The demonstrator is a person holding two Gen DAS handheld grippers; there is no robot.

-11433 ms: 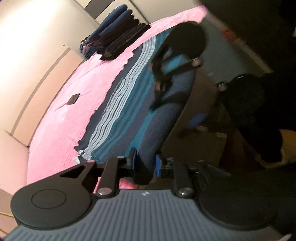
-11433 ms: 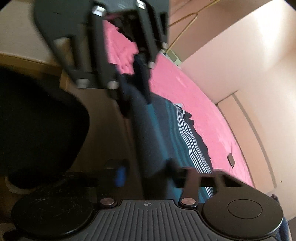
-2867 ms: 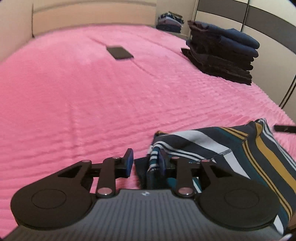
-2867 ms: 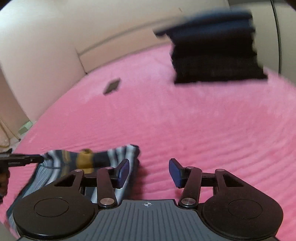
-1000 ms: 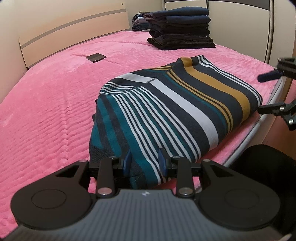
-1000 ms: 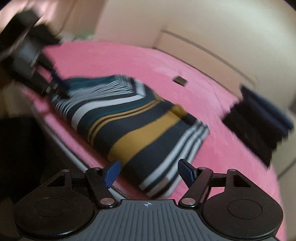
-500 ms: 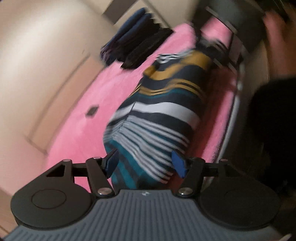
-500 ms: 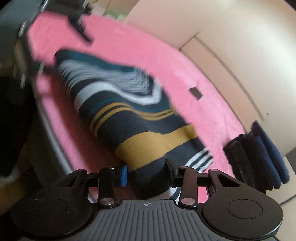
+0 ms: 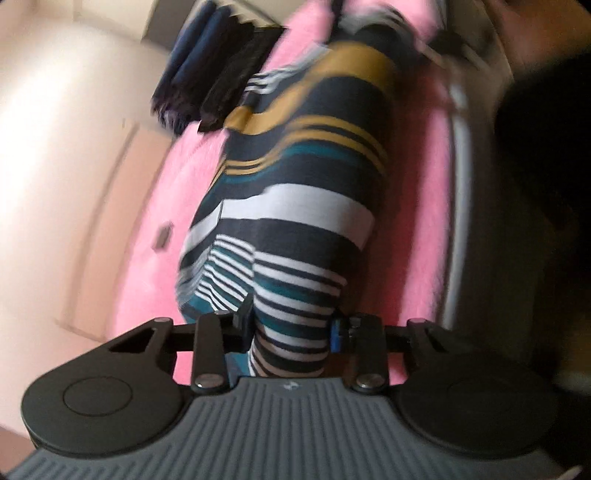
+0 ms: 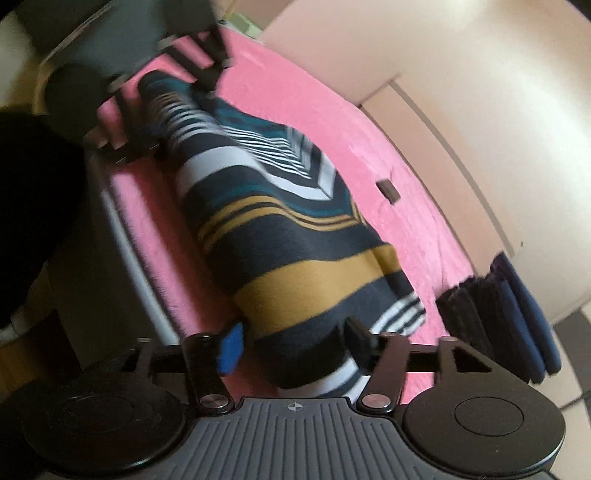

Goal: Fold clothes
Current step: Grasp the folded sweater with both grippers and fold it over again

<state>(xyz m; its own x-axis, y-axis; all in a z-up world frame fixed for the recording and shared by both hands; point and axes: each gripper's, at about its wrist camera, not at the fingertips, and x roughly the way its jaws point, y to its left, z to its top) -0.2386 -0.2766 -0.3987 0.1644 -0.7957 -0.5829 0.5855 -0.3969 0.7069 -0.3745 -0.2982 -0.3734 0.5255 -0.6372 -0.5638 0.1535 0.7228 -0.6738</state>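
A folded striped garment [image 9: 306, 206], navy with teal, white and mustard bands, lies along the near edge of the pink bed [image 9: 417, 206]. My left gripper [image 9: 291, 326] is shut on its narrow-striped end, and the cloth fills the gap between the pads. In the right wrist view the same garment [image 10: 295, 258] runs away from me. My right gripper [image 10: 295, 347] stands open around the mustard-banded end, with a sliver of pink showing beside the blue pad. The left tool's grey housing [image 10: 110, 33] shows at the far end. Both views are motion-blurred.
A stack of dark folded clothes [image 9: 207, 70] [image 10: 506, 317] sits further in on the bed. A small dark flat object [image 9: 164, 236] [image 10: 388, 190] lies on the cover. The bed's pale edge trim [image 10: 136, 266] runs close beside the garment, with a person's dark clothing [image 9: 546, 184] beyond it.
My left gripper has narrowed onto the garment's striped end. The right gripper's fingers stand wider apart than half a second ago. Both cameras have tilted and swung.
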